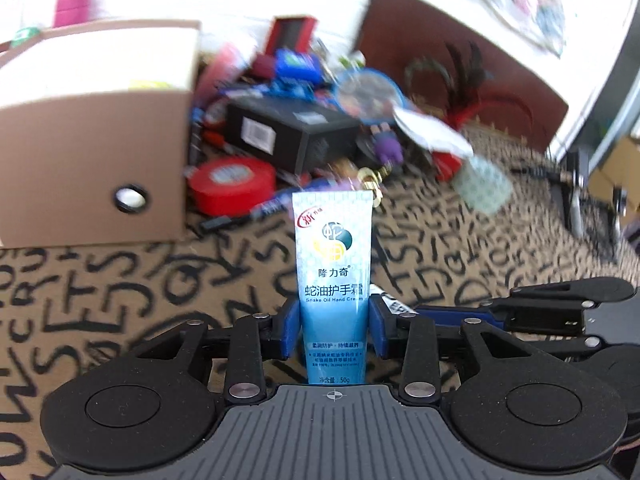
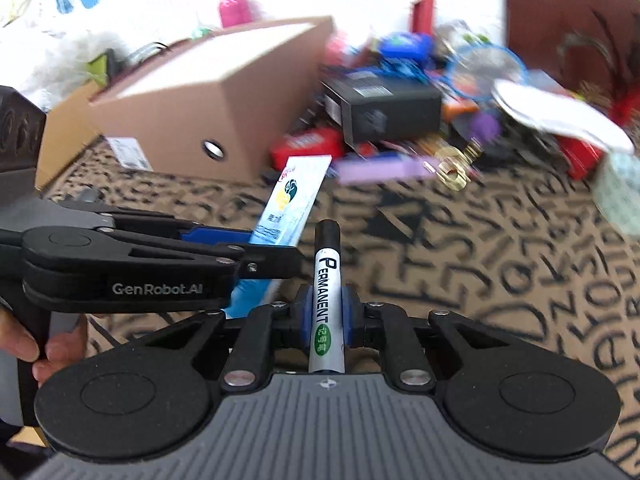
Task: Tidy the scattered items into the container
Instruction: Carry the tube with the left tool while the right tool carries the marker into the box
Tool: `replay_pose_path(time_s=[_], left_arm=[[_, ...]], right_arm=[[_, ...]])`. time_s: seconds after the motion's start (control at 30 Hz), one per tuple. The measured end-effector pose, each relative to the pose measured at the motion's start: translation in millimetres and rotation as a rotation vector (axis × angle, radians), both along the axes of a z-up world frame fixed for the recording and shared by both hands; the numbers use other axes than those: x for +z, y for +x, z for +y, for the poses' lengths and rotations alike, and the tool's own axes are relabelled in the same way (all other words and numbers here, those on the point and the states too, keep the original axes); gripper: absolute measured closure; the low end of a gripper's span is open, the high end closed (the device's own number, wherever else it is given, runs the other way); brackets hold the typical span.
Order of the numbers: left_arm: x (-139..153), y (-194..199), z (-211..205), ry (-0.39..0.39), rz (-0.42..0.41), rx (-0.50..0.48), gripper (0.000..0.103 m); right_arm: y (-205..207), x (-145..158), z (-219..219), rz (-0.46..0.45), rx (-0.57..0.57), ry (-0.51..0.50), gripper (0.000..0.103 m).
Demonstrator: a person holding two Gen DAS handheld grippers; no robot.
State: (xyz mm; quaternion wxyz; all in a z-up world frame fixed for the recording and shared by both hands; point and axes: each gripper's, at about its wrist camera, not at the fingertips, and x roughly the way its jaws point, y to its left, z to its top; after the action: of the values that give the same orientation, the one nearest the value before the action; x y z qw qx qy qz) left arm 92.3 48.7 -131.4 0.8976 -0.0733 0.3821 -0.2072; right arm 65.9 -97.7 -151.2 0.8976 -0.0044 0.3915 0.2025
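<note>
Left gripper (image 1: 334, 330) clenched on a blue hand cream tube (image 1: 332, 280), blue pads pressing its lower half, crimped end pointing forward and away from the camera; held low on the body, probably so the long end can be tipped over a wall and dropped. Right gripper (image 2: 326, 322) clamped likewise on a permanent marker (image 2: 326, 304), black cap forward, barrel running straight along the fingers. Both loads clear of the lettered carpet (image 1: 120, 280), side by side and close, the left tool crossing just in front of the right camera, a hand (image 2: 36, 344) wrapped round its grip. Likely step: carrying both at once to the cardboard box (image 1: 92, 120), which stands ahead and to the left, open at the top, a round finger hole in its near wall. Box contents hardly visible from here. Beyond and to the right of it, still scattered: a red tape roll (image 1: 232, 188), a black carton (image 1: 296, 136), a purple figure (image 1: 388, 148), a brass fitting (image 2: 452, 164), a blue round fan (image 1: 368, 94), a red case (image 1: 290, 34), all blurred. Nothing between grippers and box but bare carpet; chief hindrance probably the tall near wall, calling for a lift over the rim, and the closeness of the two tools, which could knock together.
</note>
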Motion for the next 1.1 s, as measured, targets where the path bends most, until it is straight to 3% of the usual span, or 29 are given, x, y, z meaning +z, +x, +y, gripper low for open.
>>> replay_pose_path(time_s=[0.37,0.63,0.77,0.93,1.1], left_arm=[[51.2,8.1,63.5,-0.012,-0.133,0.111,0.068],[104.5,21.4,106.4,-0.086,-0.232,0.168,0.067],[130.2,39.3,130.5,-0.057,-0.281,0.237,0.067],[139.1,74.8,158.2,-0.02,-0.264,0.309,0.067],[113.2,107.7,181.0,0.034,-0.183,0.356,0.067]], right_arm=[[22.4,56.6,55.3,-0.16,0.105,-0.063,0.086],[47.4,101.3,80.5,-0.255,0.145,-0.057,0.086],[70.3,120.7,103.4,-0.292,0.174,-0.053,0.086],[107.5,124.7,139.5,-0.281,0.208,-0.05,0.086],[144.4,101.9,172.0,-0.216,0.224,-0.081,0.086]])
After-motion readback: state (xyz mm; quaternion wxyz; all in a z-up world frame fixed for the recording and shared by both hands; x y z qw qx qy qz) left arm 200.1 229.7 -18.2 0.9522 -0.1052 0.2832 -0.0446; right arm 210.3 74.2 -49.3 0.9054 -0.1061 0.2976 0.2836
